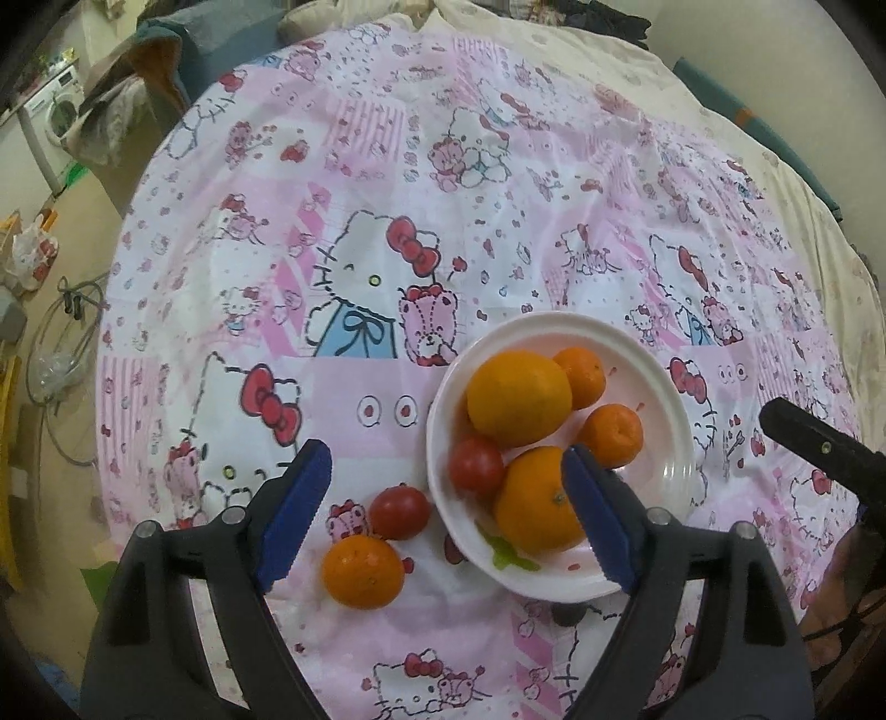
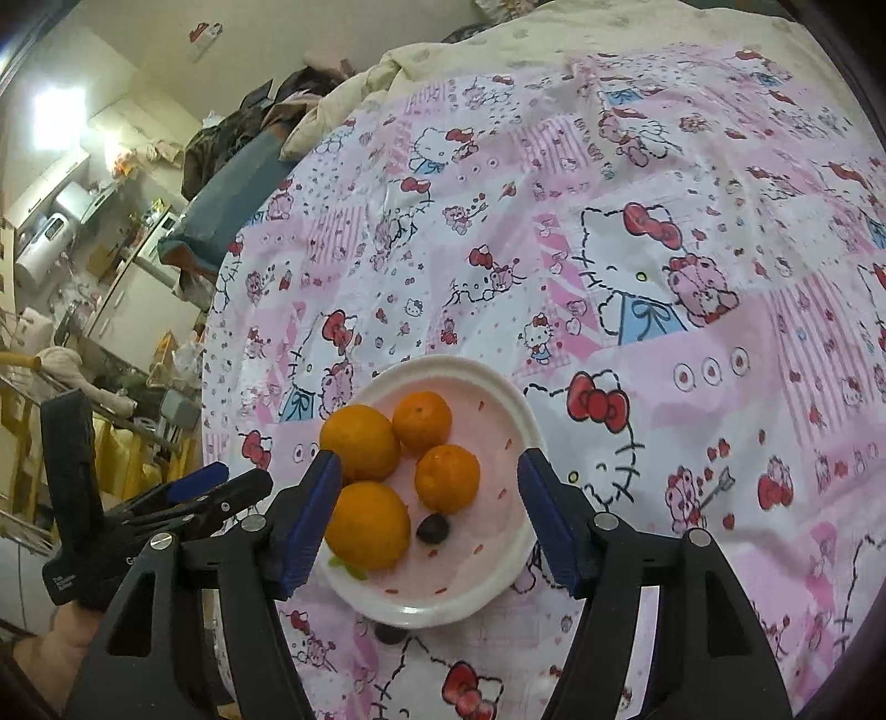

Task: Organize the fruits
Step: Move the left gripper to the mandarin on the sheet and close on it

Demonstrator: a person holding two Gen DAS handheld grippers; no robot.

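A white plate (image 1: 673, 471) on the Hello Kitty cloth holds several oranges, the biggest (image 1: 519, 399) at its back, and a red tomato (image 1: 475, 464). A second tomato (image 1: 400, 510) and an orange (image 1: 363, 571) lie on the cloth left of the plate. My left gripper (image 1: 446, 512) is open and empty, just above these, its right finger over the plate. My right gripper (image 2: 429, 520) is open and empty over the plate (image 2: 498, 587), where I see oranges (image 2: 447, 477) and a small dark fruit (image 2: 432, 527). The left gripper shows at the left of the right wrist view (image 2: 210, 487).
The cloth (image 1: 387, 194) covers a bed with a cream quilt (image 1: 581, 50) behind. The bed's left edge drops to a cluttered floor with a washing machine (image 1: 52, 113). A dark spot (image 2: 389, 632) lies on the cloth before the plate.
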